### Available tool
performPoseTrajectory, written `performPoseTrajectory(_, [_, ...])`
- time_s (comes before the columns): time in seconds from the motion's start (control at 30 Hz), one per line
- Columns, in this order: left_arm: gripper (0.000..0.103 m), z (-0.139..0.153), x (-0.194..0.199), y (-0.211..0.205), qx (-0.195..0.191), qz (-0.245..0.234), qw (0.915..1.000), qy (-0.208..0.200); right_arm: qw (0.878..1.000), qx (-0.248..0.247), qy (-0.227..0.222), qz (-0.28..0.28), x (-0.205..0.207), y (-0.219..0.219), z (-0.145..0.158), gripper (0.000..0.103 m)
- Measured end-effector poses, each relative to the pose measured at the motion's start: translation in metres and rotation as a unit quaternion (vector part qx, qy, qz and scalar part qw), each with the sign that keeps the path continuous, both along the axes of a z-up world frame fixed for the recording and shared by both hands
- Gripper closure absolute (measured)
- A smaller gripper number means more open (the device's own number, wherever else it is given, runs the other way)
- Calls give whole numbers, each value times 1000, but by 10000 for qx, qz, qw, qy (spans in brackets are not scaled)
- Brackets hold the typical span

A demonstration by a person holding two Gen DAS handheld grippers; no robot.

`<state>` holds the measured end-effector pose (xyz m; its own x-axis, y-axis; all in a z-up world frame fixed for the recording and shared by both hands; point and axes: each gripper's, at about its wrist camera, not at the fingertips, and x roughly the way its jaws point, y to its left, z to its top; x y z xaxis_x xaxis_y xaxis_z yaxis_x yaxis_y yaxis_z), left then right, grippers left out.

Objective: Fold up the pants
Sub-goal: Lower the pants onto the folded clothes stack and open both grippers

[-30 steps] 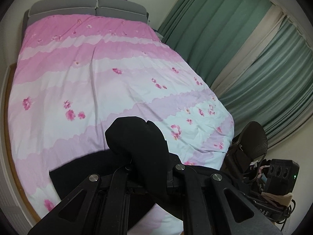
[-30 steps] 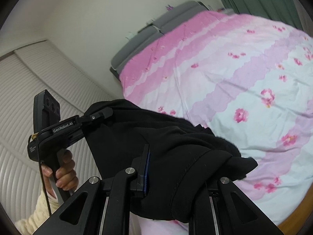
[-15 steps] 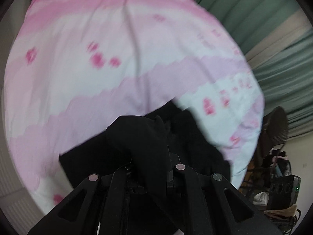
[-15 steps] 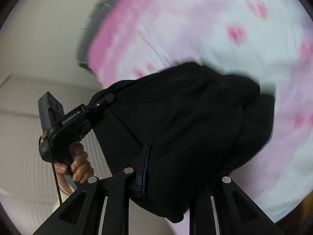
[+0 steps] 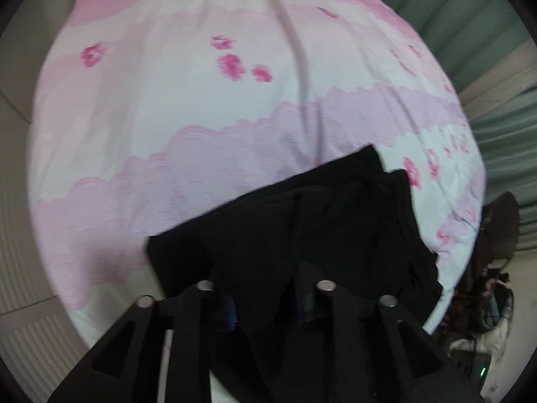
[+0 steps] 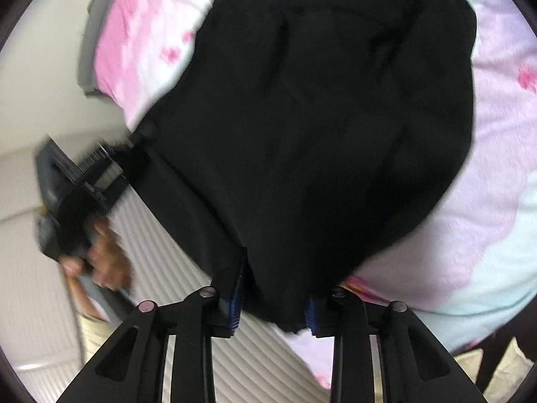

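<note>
A: Our left gripper (image 5: 268,299) and right gripper (image 6: 273,305) are both opening, the soft black fabric pants (image 5: 302,221) between the fingers, draped ahead on the pink floral bedspread (image 5: 201,117).

B: Limp, light; we'd retake a folded edge.

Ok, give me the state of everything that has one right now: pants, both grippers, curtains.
pants: folded over in layers, lying on the bedspread near its edge
left gripper: jaws opening, pants cloth between them
right gripper: jaws opening, pants edge between them
curtains: drawn shut
</note>
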<state>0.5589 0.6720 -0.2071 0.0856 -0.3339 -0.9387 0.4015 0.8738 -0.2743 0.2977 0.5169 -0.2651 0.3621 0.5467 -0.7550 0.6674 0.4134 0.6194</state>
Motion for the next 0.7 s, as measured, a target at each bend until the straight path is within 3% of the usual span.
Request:
performPoseTrajectory(0.1, [54, 10, 2, 13, 449, 247, 9976, -459, 9990, -139, 217, 359, -4, 17, -8, 65])
performPoseTrajectory(0.17, [52, 22, 2, 24, 824, 447, 9917, -878, 9975, -274, 268, 601, -7, 25, -9, 63])
performPoseTrajectory(0.27, [50, 44, -11, 42, 1086, 602, 9829, -1359, 9930, -607, 296, 968, -8, 29, -2, 57])
performPoseTrajectory(0.33, [46, 59, -29, 50, 1090, 593, 9794, -1591, 9902, -838, 226, 1098, -10, 27, 9, 55])
performPoseTrajectory(0.43, [40, 79, -61, 57, 1009, 471, 9766, -1841, 9817, -1396, 19, 1296, -16, 18, 36, 43])
performPoseTrajectory(0.53, [33, 100, -96, 57, 960, 402, 9726, -2080, 9652, -2171, -293, 1425, -17, -1, 72, 33])
performPoseTrajectory(0.7, [17, 129, -159, 40, 861, 479, 9667, -2361, 9394, -2940, -907, 1516, -29, -37, 126, 25])
